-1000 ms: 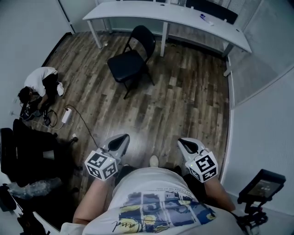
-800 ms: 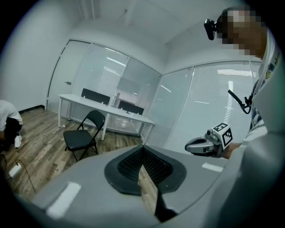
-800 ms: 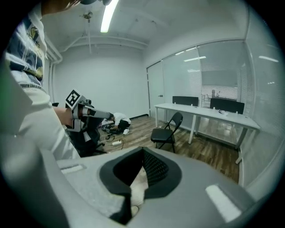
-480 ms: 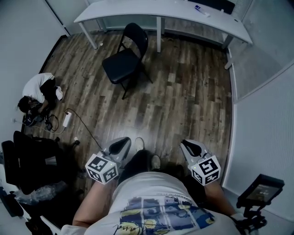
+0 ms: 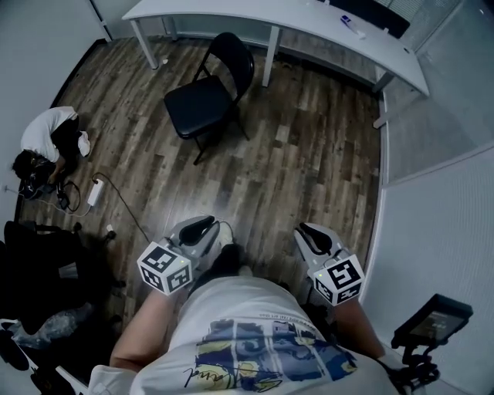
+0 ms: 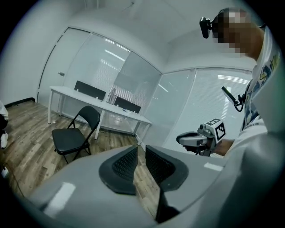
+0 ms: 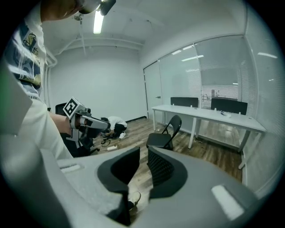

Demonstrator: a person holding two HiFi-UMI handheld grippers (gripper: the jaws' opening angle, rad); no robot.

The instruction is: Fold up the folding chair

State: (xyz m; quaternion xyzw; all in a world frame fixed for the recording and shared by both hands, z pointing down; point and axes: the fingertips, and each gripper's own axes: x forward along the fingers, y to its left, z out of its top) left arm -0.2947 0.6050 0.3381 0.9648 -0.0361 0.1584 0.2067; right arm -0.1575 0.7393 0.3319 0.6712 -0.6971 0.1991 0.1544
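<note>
Open folding chair (image 5: pixel 207 99) stands on plank floor (image 5: pixel 309 162) beside white desk (image 5: pixel 297 21).

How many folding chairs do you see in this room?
1. The black folding chair stands open on the wooden floor, beside the white desk. The dark seat at the head view's left edge looks like an office chair, and it is partly hidden.

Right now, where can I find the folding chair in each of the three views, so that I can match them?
Head view: folding chair at the upper left of centre, unfolded.
Left gripper view: folding chair at the left, at mid height.
Right gripper view: folding chair just right of centre.
Shared landmark: the long white table just behind the chair.
</note>
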